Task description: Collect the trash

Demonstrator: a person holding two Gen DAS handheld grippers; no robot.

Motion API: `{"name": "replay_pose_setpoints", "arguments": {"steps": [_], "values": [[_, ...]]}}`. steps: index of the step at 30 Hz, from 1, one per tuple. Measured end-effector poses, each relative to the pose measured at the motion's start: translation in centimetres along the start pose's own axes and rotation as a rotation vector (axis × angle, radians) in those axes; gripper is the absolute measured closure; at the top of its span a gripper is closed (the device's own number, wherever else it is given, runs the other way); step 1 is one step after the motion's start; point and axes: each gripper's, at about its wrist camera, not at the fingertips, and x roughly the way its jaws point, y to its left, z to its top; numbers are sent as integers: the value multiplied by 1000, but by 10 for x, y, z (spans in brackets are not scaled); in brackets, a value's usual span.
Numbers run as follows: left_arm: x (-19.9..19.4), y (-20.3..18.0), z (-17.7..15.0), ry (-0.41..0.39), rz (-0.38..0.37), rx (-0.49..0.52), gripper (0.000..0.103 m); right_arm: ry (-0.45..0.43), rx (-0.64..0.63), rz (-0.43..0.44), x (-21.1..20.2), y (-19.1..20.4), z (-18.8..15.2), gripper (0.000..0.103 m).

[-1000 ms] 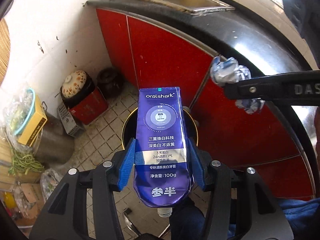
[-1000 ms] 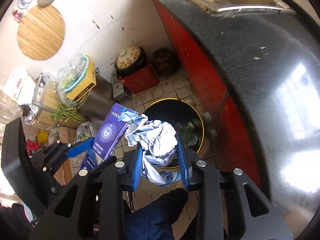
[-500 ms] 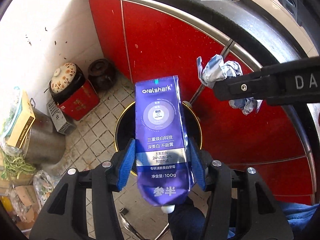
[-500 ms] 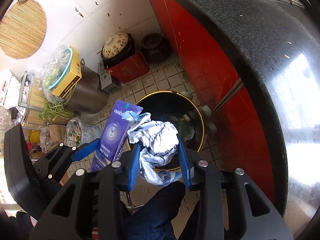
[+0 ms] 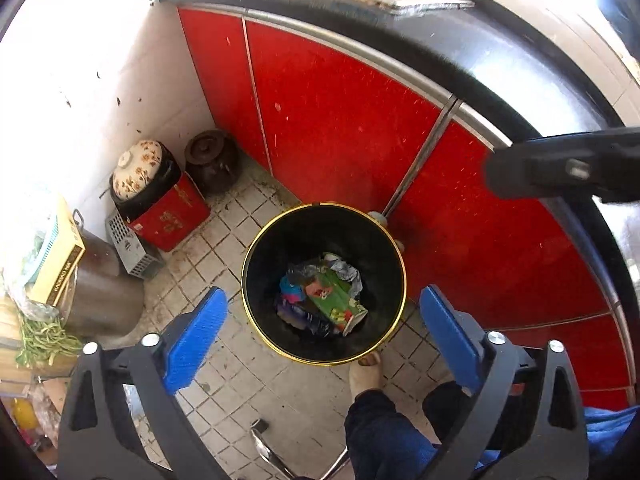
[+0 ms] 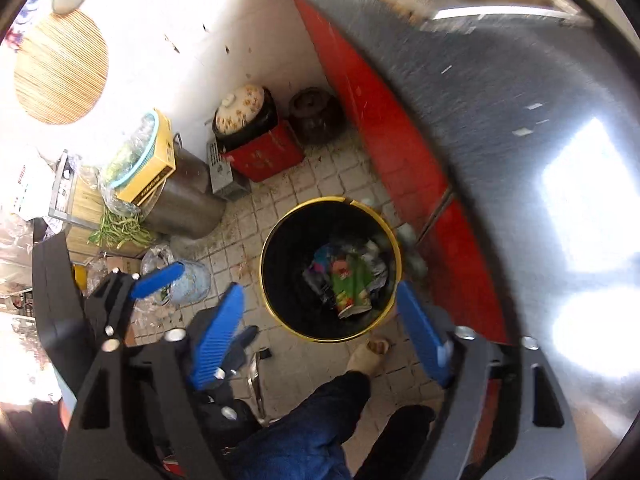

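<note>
Landmark is the black trash bin [image 5: 256, 280] with a gold rim, standing on the tiled floor [image 5: 208, 248] against the red cabinet doors [image 5: 340, 120].

Far left of the bin: green beans [image 5: 40, 338], a yellow box [image 5: 60, 268] on top of a steel pot [image 5: 104, 292]. Nearer the bin on its left: a grey vented box [image 5: 132, 240], then a red box [image 5: 172, 212] carrying a floral-lidded pot [image 5: 136, 168], with a dark brown jar [image 5: 212, 160] in the corner behind.

Left gripper [image 5: 324, 320] hangs over the bin, blue pads wide apart, nothing between them. Inside the bin, at the bottom: mixed trash [image 5: 320, 296], with a green cup [image 5: 340, 304] lying on its side, crumpled wrappers and a dark purple piece beside it.

Right gripper [image 6: 320, 320] is also above the bin, pads spread wide and empty; that view is motion-blurred. Its black body shows right of the bin in the left view. Person's sandalled foot [image 5: 366, 372] touches the bin's near side. Black countertop [image 5: 480, 52] runs above the cabinets.
</note>
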Motion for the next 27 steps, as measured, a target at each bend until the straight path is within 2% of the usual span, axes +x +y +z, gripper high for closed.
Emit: {"name": "replay_pose_setpoints", "arguments": {"steps": [4, 6, 8, 9, 11, 12, 15, 18, 21, 23, 27], "values": [[-26, -22, 15, -21, 28, 6, 7, -90, -17, -52, -56, -26, -21, 13], [-40, -38, 26, -38, 34, 22, 7, -166, -15, -108, -95, -45, -38, 12], [-56, -62, 40, -69, 12, 61, 7, -243, 23, -184, -133, -71, -60, 7], [-67, -82, 50, -97, -28, 101, 7, -283, 56, -230, -153, -88, -76, 7], [-81, -113, 64, -140, -63, 170, 7, -331, 129, -319, -184, -120, -107, 7], [-90, -136, 73, -167, -85, 222, 7, -354, 191, -381, -203, -141, -129, 7], [-103, -198, 96, -199, -155, 338, 7, -399, 390, -494, -246, -193, -188, 7], [-105, -258, 116, -175, -255, 400, 7, -414, 578, -620, -281, -236, -244, 7], [-107, -310, 128, -144, -311, 445, 7, -431, 736, -727, -313, -271, -296, 7], [-112, -347, 132, -140, -330, 493, 7, -431, 822, -749, -327, -289, -322, 7], [-116, -397, 131, -152, -330, 592, 7, -449, 945, -744, -347, -313, -356, 7]]}}
